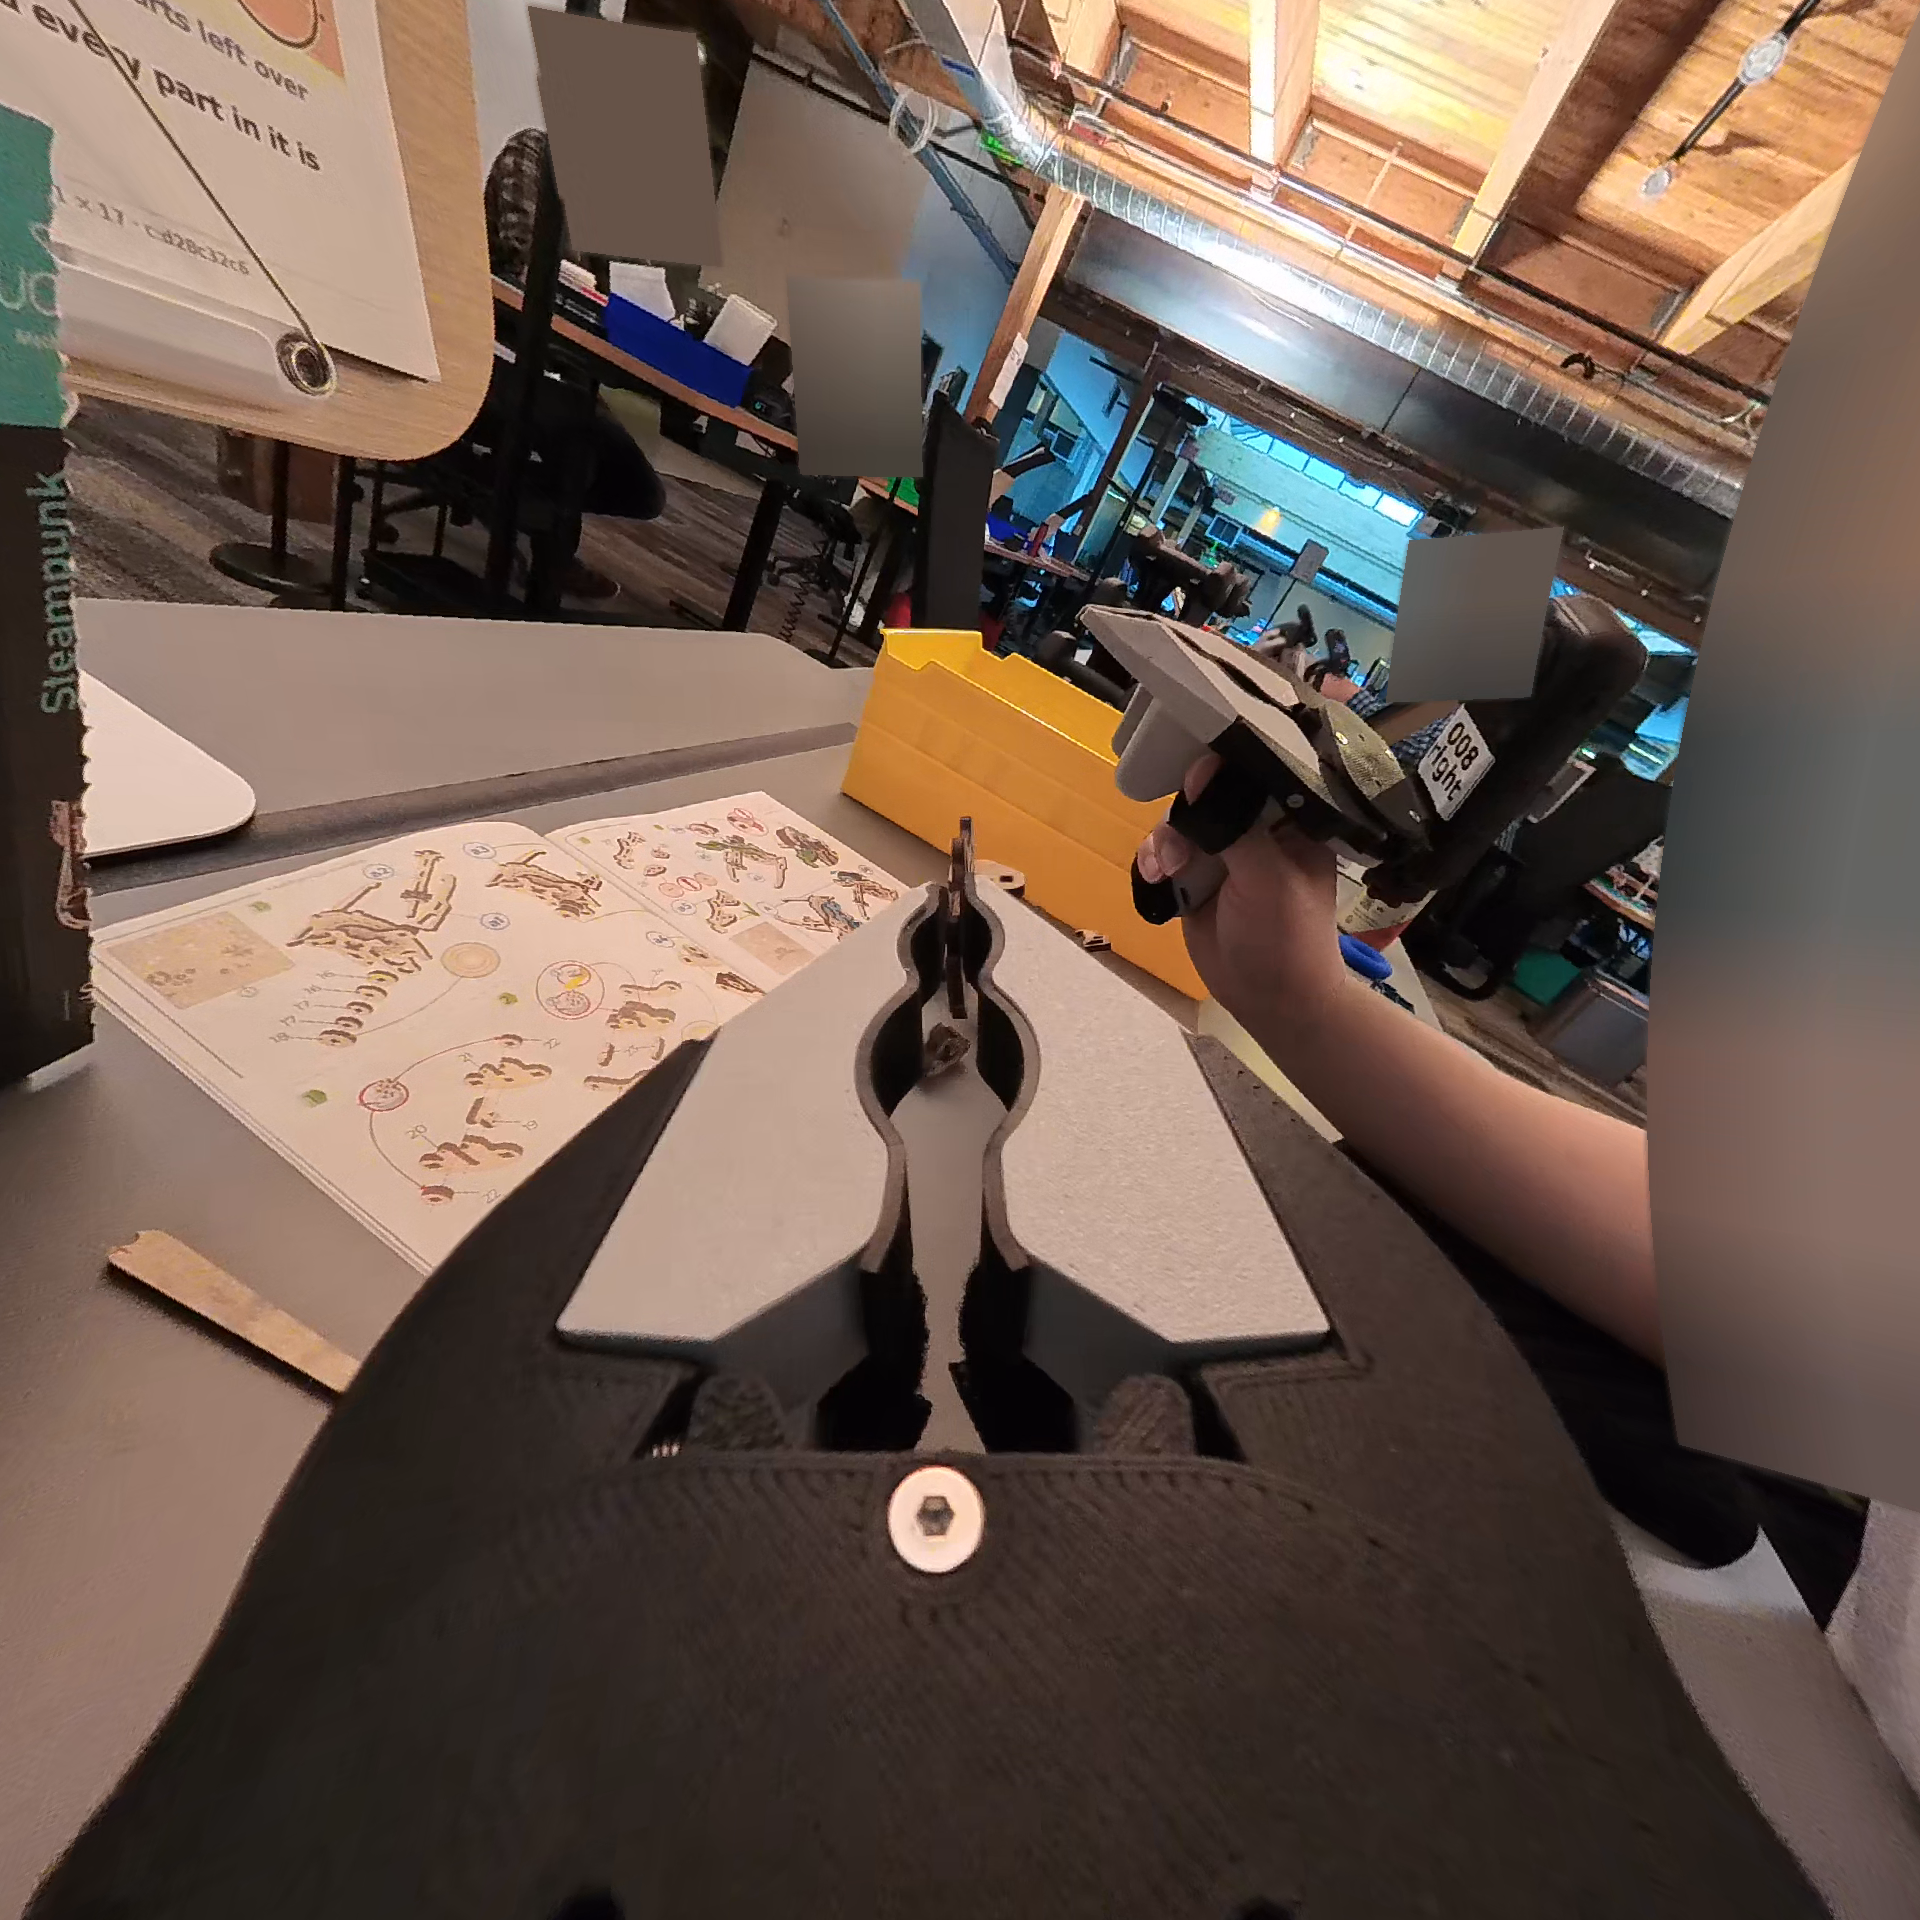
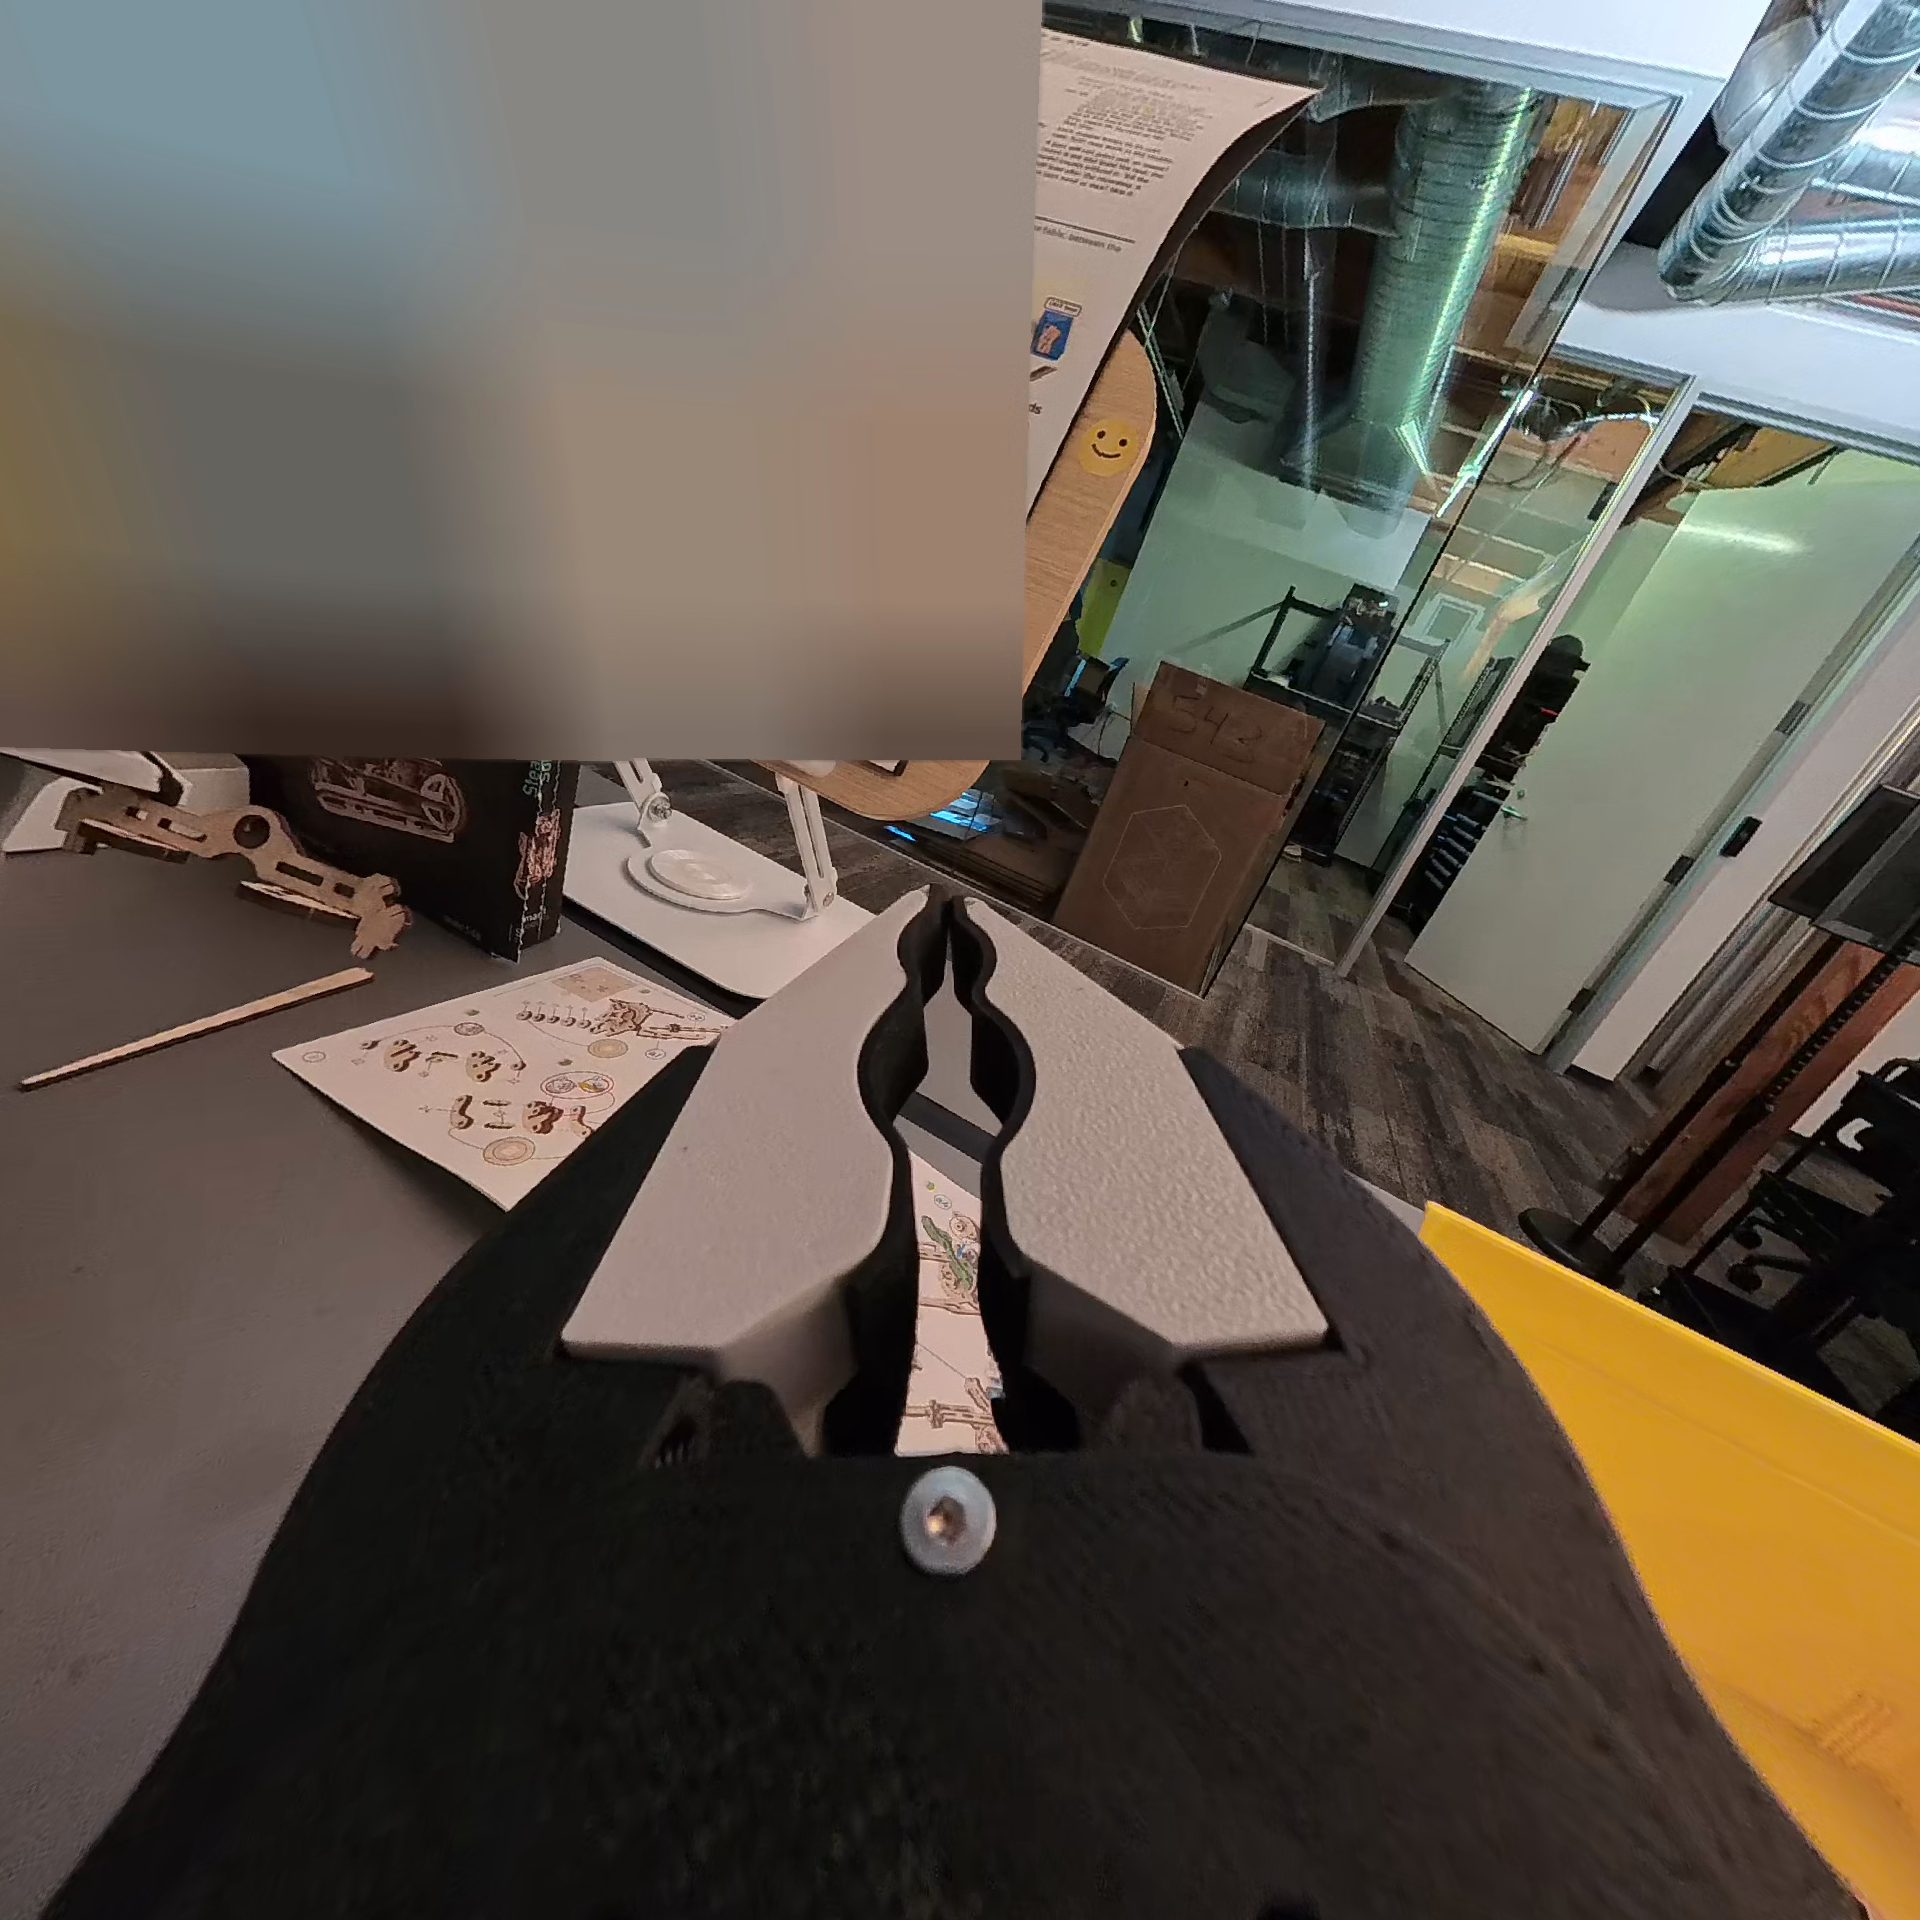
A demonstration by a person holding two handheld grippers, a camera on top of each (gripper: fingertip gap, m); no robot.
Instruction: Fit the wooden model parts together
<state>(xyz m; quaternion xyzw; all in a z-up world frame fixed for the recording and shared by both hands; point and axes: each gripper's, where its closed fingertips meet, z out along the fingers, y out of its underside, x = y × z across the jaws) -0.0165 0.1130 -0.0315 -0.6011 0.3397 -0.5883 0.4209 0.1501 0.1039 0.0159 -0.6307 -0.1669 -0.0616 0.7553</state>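
Note:
My left gripper (image 1: 956, 902) is shut on a thin flat wooden part (image 1: 963, 857), seen edge-on and sticking up past the fingertips. It hovers over the grey table (image 1: 187, 1538) by the open instruction booklet (image 1: 468, 987). A small wooden piece (image 1: 945, 1047) shows through the gap below the fingers. My right gripper (image 2: 948, 914) is shut and empty; in the left wrist view (image 1: 1117, 629) a hand holds it raised above the yellow bin (image 1: 987, 748). A partly built wooden model (image 2: 239, 847) lies far left on the table.
A thin wooden strip (image 1: 229, 1304) lies near the booklet and shows in the right wrist view (image 2: 197, 1029). A black box (image 2: 416, 831) and a white lamp base (image 2: 707, 883) stand behind the booklet (image 2: 488, 1081). The yellow bin (image 2: 1714, 1507) is at the right. My hands' fingertips stand some 20 centimeters from each other.

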